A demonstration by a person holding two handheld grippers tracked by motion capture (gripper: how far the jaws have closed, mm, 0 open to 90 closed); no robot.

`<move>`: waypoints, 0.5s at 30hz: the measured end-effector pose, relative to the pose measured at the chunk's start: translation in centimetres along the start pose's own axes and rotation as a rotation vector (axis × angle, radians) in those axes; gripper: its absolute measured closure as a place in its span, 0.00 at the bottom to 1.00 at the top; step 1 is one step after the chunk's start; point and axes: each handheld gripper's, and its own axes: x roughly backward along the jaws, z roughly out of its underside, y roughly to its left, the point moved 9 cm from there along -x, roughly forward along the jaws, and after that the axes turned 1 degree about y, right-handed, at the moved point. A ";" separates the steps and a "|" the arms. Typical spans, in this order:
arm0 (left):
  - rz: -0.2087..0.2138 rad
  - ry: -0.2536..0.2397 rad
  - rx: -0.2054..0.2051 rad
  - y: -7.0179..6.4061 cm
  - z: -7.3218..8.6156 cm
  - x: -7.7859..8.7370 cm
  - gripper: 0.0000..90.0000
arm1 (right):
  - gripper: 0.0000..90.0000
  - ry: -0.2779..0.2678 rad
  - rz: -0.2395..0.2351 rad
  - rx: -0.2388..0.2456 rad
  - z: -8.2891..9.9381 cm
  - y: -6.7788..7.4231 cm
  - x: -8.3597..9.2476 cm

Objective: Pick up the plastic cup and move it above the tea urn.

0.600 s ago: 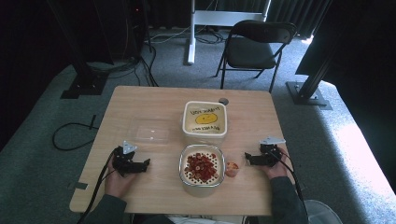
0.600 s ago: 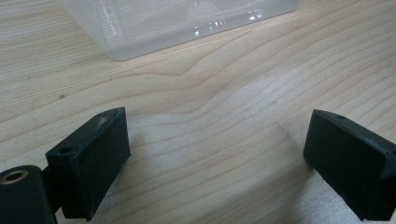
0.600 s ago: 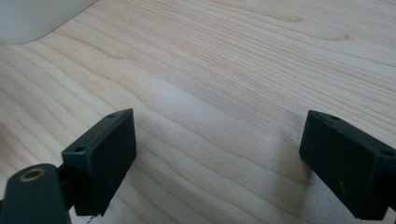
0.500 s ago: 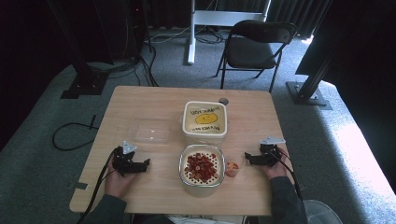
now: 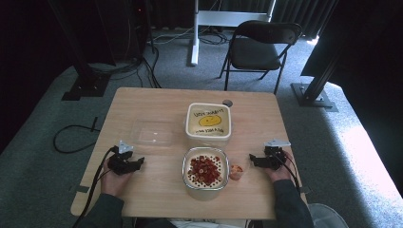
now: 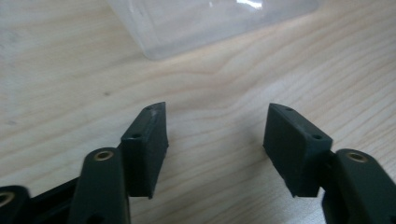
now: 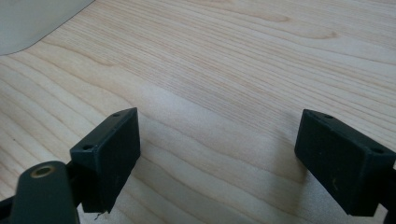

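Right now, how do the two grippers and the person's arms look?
Both the left gripper and the right gripper are black, each with a grey three-cornered plate on top and a black cable trailing back. Their jaws are flat rectangular blocks with small screw holes and brass-coloured pivots. The person wears dark grey-green sleeves.

- The left gripper (image 5: 139, 163) rests on the table (image 5: 157, 99); the clear lid (image 5: 153, 132) lies just beyond its jaws.
- To its right sits the bowl of food (image 5: 205, 168) — between both grippers.
- The small cup (image 5: 236, 171) stands between that bowl and the right gripper (image 5: 253, 159) (near its tips).
- The tub (image 5: 209, 122) lies behind the bowl.
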 end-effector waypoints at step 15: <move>-0.014 -0.094 -0.001 2.4 -4.8 2.0 0.49 | 0.15 0.002 0.002 -0.003 0.0 0.0 0.0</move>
